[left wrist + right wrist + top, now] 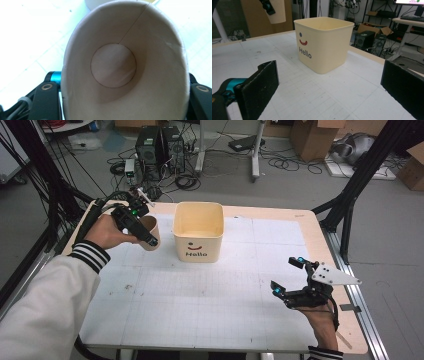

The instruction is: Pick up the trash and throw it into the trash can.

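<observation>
A brown paper cup (150, 233) hangs in the air to the left of the cream "Hello" bin (198, 231), with my left gripper (142, 231) shut on it. In the left gripper view I look straight into the empty cup (113, 65), its wall squeezed between the two black jaws. From the right gripper view the bin (324, 47) stands ahead on the table and the held cup (277, 11) floats at the upper left. My right gripper (290, 280) hovers open over the table's right side, nothing between its fingers (259, 87).
The white gridded table (200, 290) has wooden edges; its right edge lies close to my right hand. Computer towers (160, 147), cables and cardboard boxes (312, 135) sit on the floor beyond the table. Black frame posts (350, 195) stand at both sides.
</observation>
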A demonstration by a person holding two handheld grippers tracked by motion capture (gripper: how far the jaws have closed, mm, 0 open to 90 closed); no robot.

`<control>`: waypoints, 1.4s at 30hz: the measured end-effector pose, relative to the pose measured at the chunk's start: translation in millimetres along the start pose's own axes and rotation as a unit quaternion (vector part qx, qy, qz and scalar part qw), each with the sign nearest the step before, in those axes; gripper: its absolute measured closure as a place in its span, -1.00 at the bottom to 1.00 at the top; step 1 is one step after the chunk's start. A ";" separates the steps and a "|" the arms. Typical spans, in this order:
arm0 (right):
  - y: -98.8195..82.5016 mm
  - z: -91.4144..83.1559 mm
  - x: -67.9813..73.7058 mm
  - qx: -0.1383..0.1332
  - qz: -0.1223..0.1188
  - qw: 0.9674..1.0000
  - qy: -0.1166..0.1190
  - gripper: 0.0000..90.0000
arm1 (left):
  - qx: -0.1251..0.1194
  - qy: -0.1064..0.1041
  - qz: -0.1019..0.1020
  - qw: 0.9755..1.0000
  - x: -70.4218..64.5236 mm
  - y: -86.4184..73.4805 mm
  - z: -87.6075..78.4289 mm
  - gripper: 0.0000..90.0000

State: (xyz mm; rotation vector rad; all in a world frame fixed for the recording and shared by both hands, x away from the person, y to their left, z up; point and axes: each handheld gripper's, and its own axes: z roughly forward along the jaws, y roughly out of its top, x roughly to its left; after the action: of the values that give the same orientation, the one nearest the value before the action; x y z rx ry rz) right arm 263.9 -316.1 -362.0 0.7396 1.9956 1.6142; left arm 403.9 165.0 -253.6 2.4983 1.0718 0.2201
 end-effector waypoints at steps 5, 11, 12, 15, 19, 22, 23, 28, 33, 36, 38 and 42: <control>0.3 0.2 0.6 0.001 0.001 1.000 -0.001 -0.99 | -0.004 0.000 0.006 1.000 -1.6 6.5 -9.9 -0.24; -0.4 0.6 -0.6 0.001 0.001 1.000 -0.002 -0.99 | -0.009 -0.006 0.019 1.000 -2.9 20.0 -27.9 -0.24; -0.4 0.6 -0.6 0.001 0.001 1.000 -0.002 -0.99 | -0.009 -0.006 0.019 1.000 -2.9 20.0 -27.9 -0.24; -0.7 0.6 -0.9 0.003 0.001 1.000 -0.002 -0.99 | -0.007 -0.003 0.026 1.000 -3.8 26.8 -36.1 -0.24; -1.0 0.6 -1.8 0.002 0.001 1.000 -0.004 -0.99 | -0.010 -0.006 0.034 0.999 -4.7 35.6 -45.8 -0.24; -1.3 -0.2 -2.3 0.003 0.004 1.000 -0.005 -0.99 | -0.011 -0.008 0.036 0.999 -5.6 41.0 -51.5 -0.24; -1.3 -0.6 -2.4 0.004 0.004 1.000 -0.006 -0.99 | -0.014 -0.010 0.037 0.999 -5.9 42.4 -53.1 -0.24; -1.5 -1.5 -2.9 0.004 0.006 1.000 -0.008 -0.99 | -0.013 -0.008 0.047 0.999 -6.8 48.9 -61.0 -0.24; -1.2 -1.9 -3.3 0.002 0.004 1.000 -0.009 -0.99 | -0.024 -0.011 0.047 0.999 -6.0 53.7 -69.8 -0.24; -1.1 -1.8 -3.4 0.002 0.002 1.000 -0.009 -0.99 | -0.026 -0.010 0.049 0.998 -5.9 56.8 -74.3 -0.24; -1.2 -1.9 -3.2 0.003 0.004 1.000 -0.010 -0.99 | -0.026 -0.006 0.049 0.998 -6.0 57.6 -75.1 -0.24; -1.0 -2.3 -3.4 0.001 0.004 1.000 -0.009 -0.99 | -0.029 -0.009 0.046 0.998 -5.5 58.7 -75.6 -0.24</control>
State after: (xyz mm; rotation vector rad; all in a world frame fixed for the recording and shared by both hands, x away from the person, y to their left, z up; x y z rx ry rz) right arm 264.8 -320.2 -362.4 0.7605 1.9850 1.6038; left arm 416.0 148.0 -160.0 2.4953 0.9304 0.2512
